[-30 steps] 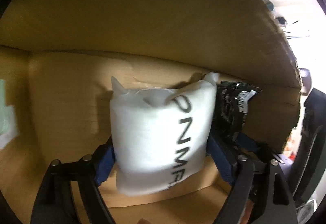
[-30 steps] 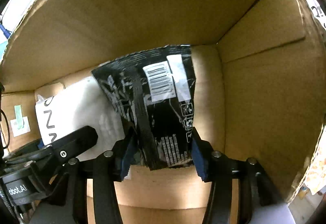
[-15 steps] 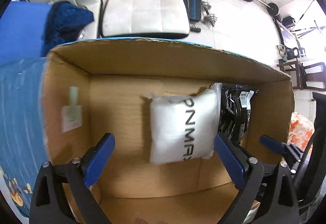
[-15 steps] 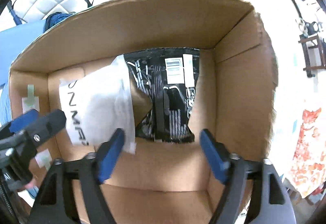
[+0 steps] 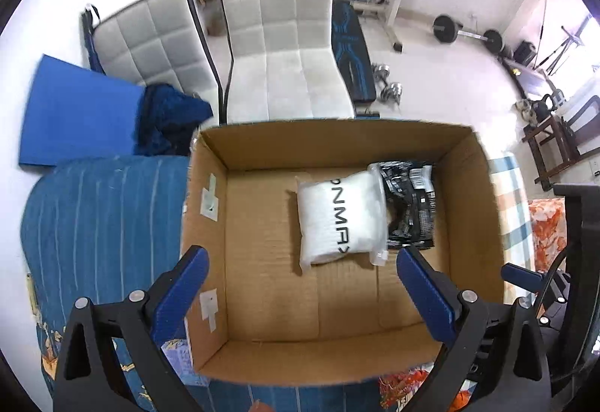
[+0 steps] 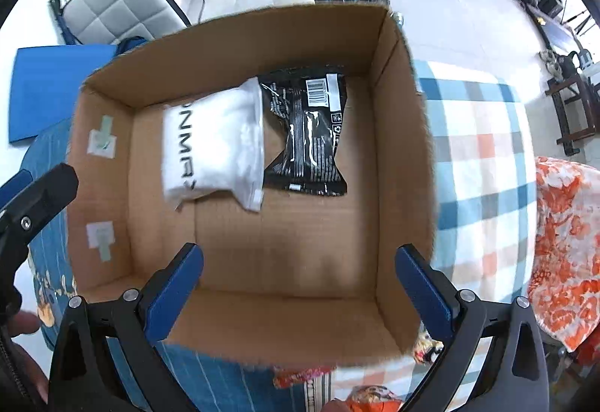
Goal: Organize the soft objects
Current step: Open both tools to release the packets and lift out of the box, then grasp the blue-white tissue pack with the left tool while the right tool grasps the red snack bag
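Note:
A white soft packet (image 5: 342, 217) with black letters lies on the floor of an open cardboard box (image 5: 480, 202). A black foil packet (image 5: 414, 209) lies against its right side, partly under it. Both show in the right wrist view too: the white packet (image 6: 213, 149), the black packet (image 6: 311, 134), the box (image 6: 405, 134). My left gripper (image 5: 300, 284) is open and empty above the box's near half. My right gripper (image 6: 300, 284) is open and empty above the box's near edge.
The box sits on a bed with a blue striped cover (image 5: 93, 224) and a checked cloth (image 6: 483, 168). An orange patterned cloth (image 6: 562, 243) lies at the right. White padded chairs (image 5: 285, 48) and gym weights (image 5: 465, 33) stand beyond.
Both grippers let go of their packets, opened, and rose up out of the box. The white and black packets now lie side by side on the box floor.

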{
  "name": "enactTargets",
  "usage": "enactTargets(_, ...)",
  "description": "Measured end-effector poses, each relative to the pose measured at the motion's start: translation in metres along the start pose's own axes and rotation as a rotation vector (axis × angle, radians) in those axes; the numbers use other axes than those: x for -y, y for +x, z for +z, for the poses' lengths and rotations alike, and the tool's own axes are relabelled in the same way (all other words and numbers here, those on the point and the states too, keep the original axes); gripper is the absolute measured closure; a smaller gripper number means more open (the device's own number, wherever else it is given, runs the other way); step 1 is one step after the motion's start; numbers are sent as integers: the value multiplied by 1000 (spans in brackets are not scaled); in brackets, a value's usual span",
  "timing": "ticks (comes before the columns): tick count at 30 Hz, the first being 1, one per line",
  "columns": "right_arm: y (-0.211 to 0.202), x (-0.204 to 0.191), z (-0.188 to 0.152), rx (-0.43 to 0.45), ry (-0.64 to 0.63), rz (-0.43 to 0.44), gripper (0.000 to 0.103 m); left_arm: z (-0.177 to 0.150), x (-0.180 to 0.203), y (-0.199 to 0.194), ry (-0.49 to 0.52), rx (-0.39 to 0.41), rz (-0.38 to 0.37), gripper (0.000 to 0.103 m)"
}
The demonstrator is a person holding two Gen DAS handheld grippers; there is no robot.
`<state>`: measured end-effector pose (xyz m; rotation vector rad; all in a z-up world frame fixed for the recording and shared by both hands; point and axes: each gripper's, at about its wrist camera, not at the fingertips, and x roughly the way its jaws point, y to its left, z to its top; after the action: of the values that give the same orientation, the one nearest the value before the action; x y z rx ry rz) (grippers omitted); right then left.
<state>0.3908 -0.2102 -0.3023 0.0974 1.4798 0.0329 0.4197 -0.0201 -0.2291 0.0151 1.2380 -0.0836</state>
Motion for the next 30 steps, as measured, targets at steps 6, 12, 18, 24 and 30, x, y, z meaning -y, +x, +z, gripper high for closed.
enactTargets(6, -57, -12, -26, 94, -38, -11, 0, -25, 12, -47, 0, 90, 23, 0)
enactTargets(12, -104, -17, -62, 171, -57, 5, 0, -55, 18, -87, -11, 137, 20, 0)
enactTargets(18, -135, -16, -95, 219, -62, 39, 0, -85, 13, -127, -46, 179, -2, 0)
enactTargets(24, -113, -4, -125, 168, -55, 47, 0, -125, -15, -132, -68, 159, 38, 0)
enactTargets(30, -29, -14, -140, 2, -136, 17, 0, -171, -82, -83, -176, -11, 106, 0)
